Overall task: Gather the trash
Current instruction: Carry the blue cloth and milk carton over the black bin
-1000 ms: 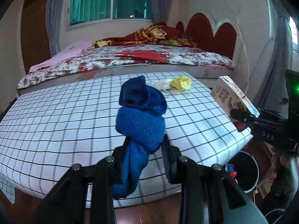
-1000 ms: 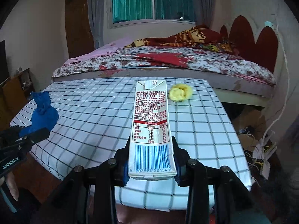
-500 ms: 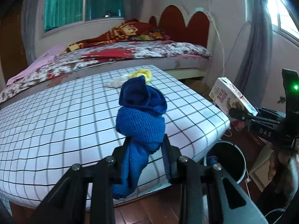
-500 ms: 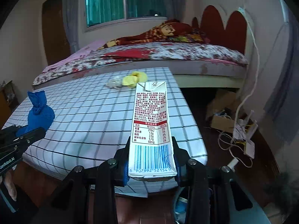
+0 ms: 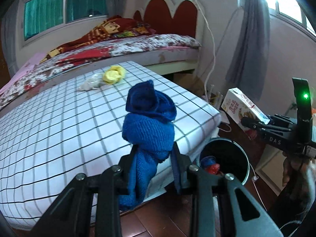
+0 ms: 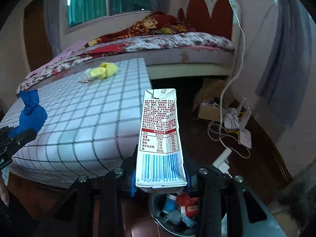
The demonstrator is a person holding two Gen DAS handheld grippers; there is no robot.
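My left gripper (image 5: 155,158) is shut on a blue knitted cloth (image 5: 148,122) and holds it above the near right corner of the checked table (image 5: 59,128). My right gripper (image 6: 160,169) is shut on a white milk carton (image 6: 161,136) and holds it upright over the round trash bin (image 6: 173,213), which holds several pieces of trash. The bin (image 5: 225,158) stands on the floor at the table's corner. The carton (image 5: 243,106) and right gripper (image 5: 256,126) show right of the bin. A yellow crumpled wad (image 5: 113,75) and a white wad (image 5: 90,84) lie on the table's far side.
A bed (image 5: 122,47) with a floral cover stands behind the table. Cables, a power strip and a cardboard box (image 6: 227,122) lie on the wooden floor to the right. A grey curtain (image 5: 246,45) hangs at the right wall.
Both grippers have swung right, off the table toward its right corner. The bin has come into view under the carton and beside the blue cloth. Both grips are unchanged.
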